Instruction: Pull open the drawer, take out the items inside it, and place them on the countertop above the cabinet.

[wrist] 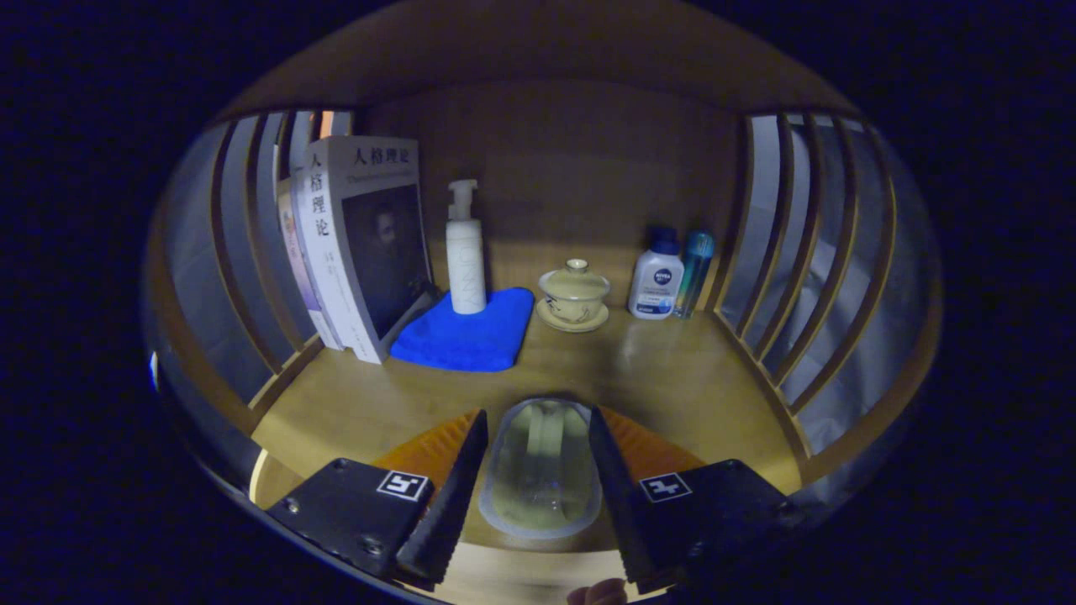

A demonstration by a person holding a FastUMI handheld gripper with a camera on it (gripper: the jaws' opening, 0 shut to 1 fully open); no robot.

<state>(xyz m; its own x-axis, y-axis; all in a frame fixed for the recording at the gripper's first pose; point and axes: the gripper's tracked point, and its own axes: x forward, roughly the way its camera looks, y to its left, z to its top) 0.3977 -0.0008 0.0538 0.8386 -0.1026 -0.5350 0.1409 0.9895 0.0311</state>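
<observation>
My gripper point(538, 413) is above the wooden countertop point(672, 378), and both fingers press on the sides of a clear packet point(542, 479) with pale yellowish-green contents. The packet fills the gap between the fingers and reaches just past their tips, low over the front part of the countertop. I cannot tell whether it touches the wood.
Beyond the fingers, upright books point(361, 244) lean at the left. A white pump bottle point(465, 252) stands on a folded blue cloth point(466, 332). A lidded tea cup on a saucer point(575, 294), a small white bottle point(656, 281) and a teal bottle point(695, 269) stand near the back. Slatted wooden sides point(799, 277) close in the countertop.
</observation>
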